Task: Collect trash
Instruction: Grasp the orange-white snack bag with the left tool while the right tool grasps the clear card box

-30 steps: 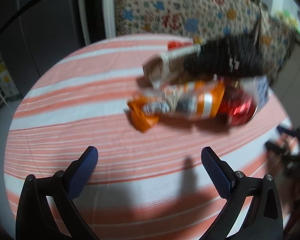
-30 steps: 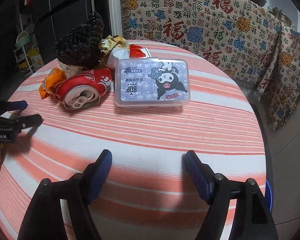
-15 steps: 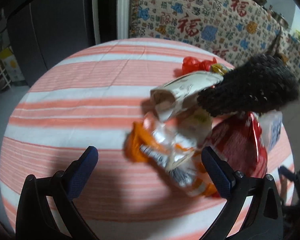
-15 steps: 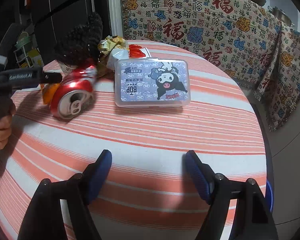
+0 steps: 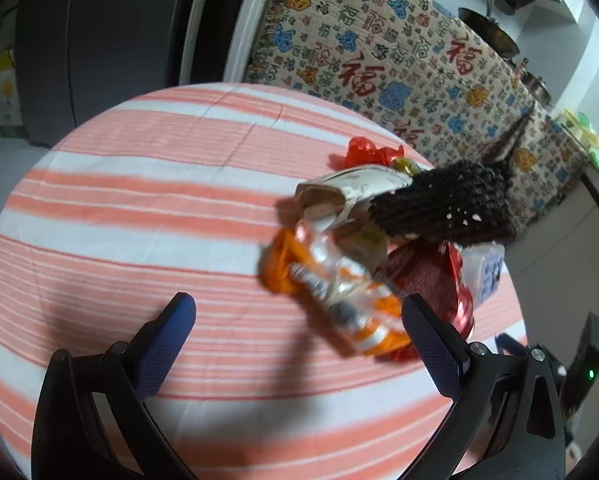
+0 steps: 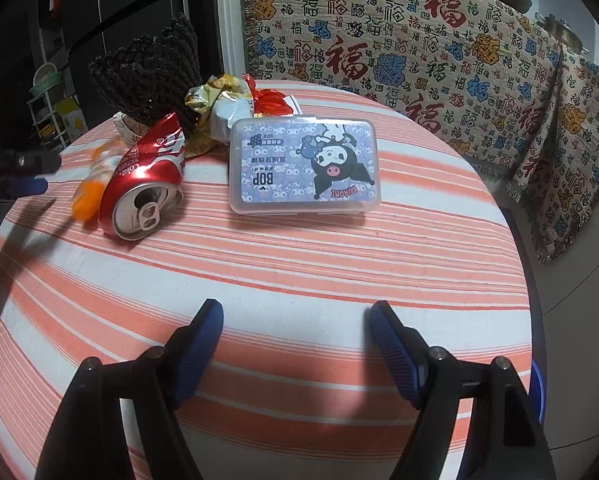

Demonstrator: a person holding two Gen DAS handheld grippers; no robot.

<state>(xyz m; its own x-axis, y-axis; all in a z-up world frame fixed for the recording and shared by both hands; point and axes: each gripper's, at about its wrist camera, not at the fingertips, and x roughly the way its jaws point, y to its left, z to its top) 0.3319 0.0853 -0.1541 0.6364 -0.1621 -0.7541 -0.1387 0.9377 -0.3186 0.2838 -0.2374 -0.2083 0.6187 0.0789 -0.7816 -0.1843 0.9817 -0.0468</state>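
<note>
Both grippers are spread wide and hold nothing: the left gripper (image 5: 299, 320) hangs low over the striped tablecloth (image 5: 139, 200) with the orange wrapper (image 5: 339, 300) lying between its fingers, probably lined up so a squeeze would take that light piece first. The right gripper (image 6: 295, 336) waits well back from the litter, which sits heaped at the far side, where the crushed red can (image 6: 143, 184), a paper cup (image 5: 339, 192) and crumpled wrappers (image 6: 219, 108) touch one another beside a plastic box (image 6: 303, 164).
</note>
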